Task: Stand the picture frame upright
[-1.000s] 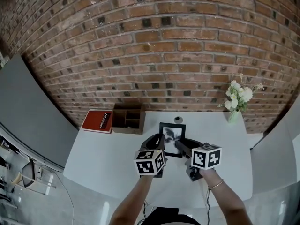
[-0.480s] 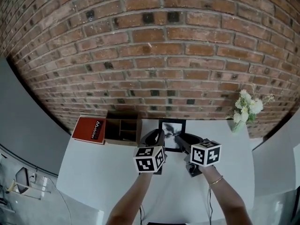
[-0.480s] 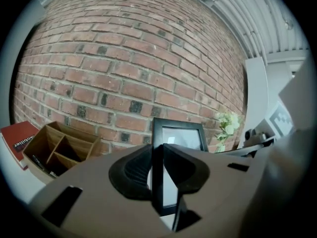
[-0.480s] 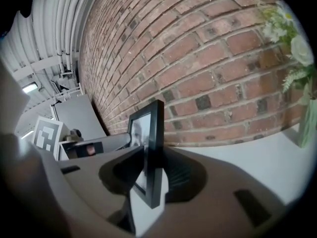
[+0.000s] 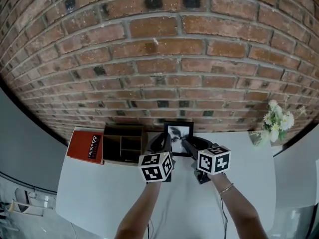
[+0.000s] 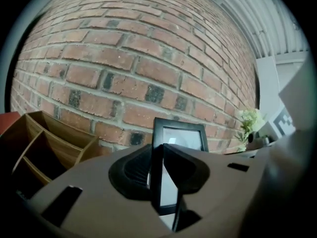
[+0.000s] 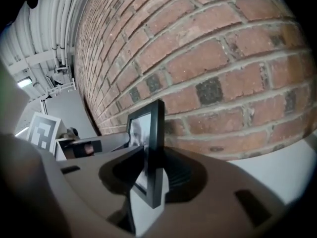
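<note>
at the back of the desk (image 5: 99, 193), by the brick wall (image 5: 159, 59): picture frame (image 5: 179, 132) being held upright, left tool (image 5: 162, 142) and right tool (image 5: 187, 143) each clamping one side edge. red book (image 5: 85, 145): white lettering showing, too small to read. wooden organiser (image 5: 124, 144): compartments lying in shadow. vase (image 5: 260, 137) holding white flowers (image 5: 277, 118).

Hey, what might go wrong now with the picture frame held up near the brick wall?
The left gripper and right gripper pinch only the picture frame by its thin side edges, so it may slip or twist.
No back stand shows, so it may topple once released.
The wooden organizer sits close on the left; the left gripper may bump it.
</note>
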The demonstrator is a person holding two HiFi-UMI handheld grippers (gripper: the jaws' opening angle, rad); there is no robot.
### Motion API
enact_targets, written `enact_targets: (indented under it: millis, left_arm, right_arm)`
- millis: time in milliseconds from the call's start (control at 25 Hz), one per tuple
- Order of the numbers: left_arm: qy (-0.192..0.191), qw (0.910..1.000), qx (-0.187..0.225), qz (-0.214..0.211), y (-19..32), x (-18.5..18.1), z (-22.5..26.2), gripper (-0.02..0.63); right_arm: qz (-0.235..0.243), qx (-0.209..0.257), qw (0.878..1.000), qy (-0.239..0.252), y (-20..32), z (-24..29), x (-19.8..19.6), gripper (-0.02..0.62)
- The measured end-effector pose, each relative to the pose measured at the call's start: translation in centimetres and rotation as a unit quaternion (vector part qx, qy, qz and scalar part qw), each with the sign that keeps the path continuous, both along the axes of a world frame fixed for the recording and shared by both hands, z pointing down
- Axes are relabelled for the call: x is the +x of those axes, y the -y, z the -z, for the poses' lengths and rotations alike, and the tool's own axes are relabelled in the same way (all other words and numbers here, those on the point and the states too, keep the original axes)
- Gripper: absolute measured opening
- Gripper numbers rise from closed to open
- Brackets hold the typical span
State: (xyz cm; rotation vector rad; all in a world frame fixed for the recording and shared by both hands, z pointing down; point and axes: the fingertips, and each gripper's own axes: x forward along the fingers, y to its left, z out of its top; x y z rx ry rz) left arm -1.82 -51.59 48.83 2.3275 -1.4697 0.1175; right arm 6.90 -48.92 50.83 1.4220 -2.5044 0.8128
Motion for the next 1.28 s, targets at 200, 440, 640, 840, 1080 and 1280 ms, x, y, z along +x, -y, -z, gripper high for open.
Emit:
enact_targets:
  millis: [200,440,640,840,1080,1280]
  left_arm:
    - [-0.003,1.0000,0.001,-0.002,2.1,0.1,-1.5,0.064]
    - [-0.005,0.9999,-0.002,-0.009,3.3,0.1,-3.0,0.067]
    - [-0.010,0.9999,-0.006,-0.005,4.0,-0.1,-3.8,0.067]
    - [-0.017,0.9998,-0.010,-0.003,4.5,-0.1,-4.4,0.069]
    - [-0.027,0.9996,-0.013,-0.001,4.9,0.1,-4.6,0.075]
    - [-0.027,0.9996,-0.011,-0.003,5.0,0.0,-4.7,0.078]
  right_arm:
    - [-0.001,0.003,1.000,-0.007,2.3,-1.7,0.1,0.123]
    - [-0.007,-0.005,1.000,-0.016,3.8,-3.7,0.2,0.123]
    - [-0.009,-0.009,1.000,-0.024,4.6,-4.4,0.0,0.123]
    - [-0.010,-0.010,0.999,-0.034,5.2,-4.9,0.1,0.123]
    - [-0.007,-0.009,0.999,-0.030,5.9,-5.2,0.2,0.123]
    - [-0.005,-0.008,1.000,-0.019,5.8,-5.2,0.1,0.123]
